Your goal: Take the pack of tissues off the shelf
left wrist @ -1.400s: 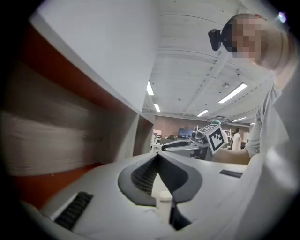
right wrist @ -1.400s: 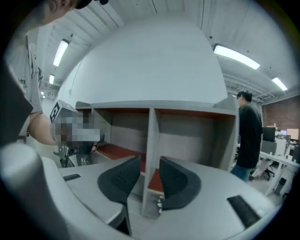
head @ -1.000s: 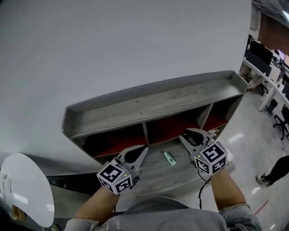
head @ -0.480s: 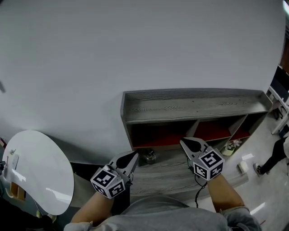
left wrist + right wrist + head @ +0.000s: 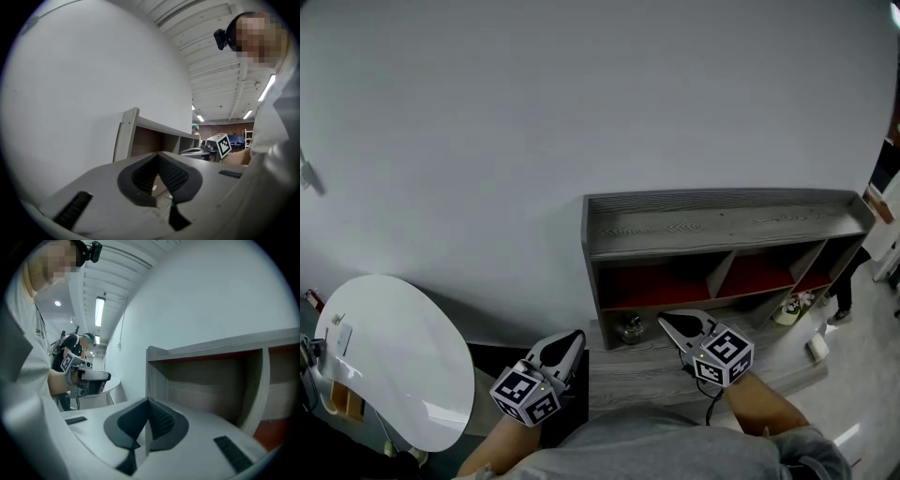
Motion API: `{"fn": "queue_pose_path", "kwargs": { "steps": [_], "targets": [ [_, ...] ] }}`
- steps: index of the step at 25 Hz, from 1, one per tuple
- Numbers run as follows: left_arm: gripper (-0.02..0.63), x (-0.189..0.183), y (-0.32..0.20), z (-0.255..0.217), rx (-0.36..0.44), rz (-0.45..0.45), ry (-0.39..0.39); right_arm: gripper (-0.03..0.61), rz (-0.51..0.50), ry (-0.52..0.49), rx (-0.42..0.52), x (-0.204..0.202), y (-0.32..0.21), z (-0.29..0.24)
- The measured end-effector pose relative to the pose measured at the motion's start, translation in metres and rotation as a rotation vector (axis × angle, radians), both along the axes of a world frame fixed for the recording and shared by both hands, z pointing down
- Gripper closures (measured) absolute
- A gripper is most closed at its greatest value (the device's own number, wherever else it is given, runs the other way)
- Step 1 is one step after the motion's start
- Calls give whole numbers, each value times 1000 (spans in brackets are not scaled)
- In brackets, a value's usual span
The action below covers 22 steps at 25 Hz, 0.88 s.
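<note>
Pack of tissues (image 5: 816,347) lying well right of closed right gripper (image 5: 667,322)

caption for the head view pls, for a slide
Left gripper and right gripper, both shut and empty, held near a grey wood-grain shelf unit beside a round white table.
</note>
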State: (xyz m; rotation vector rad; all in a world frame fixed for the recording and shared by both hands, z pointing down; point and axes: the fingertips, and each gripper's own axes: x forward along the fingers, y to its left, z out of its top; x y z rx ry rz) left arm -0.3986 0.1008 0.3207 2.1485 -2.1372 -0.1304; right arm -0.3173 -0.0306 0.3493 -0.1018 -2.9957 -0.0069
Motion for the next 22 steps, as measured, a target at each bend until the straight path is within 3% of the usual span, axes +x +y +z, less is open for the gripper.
{"fn": "queue_pose_path", "kwargs": {
  "steps": [22],
  "targets": [
    [604,-1,-14,0,21,57,20,572,45,4,20,6,-10,-5]
  ]
}}
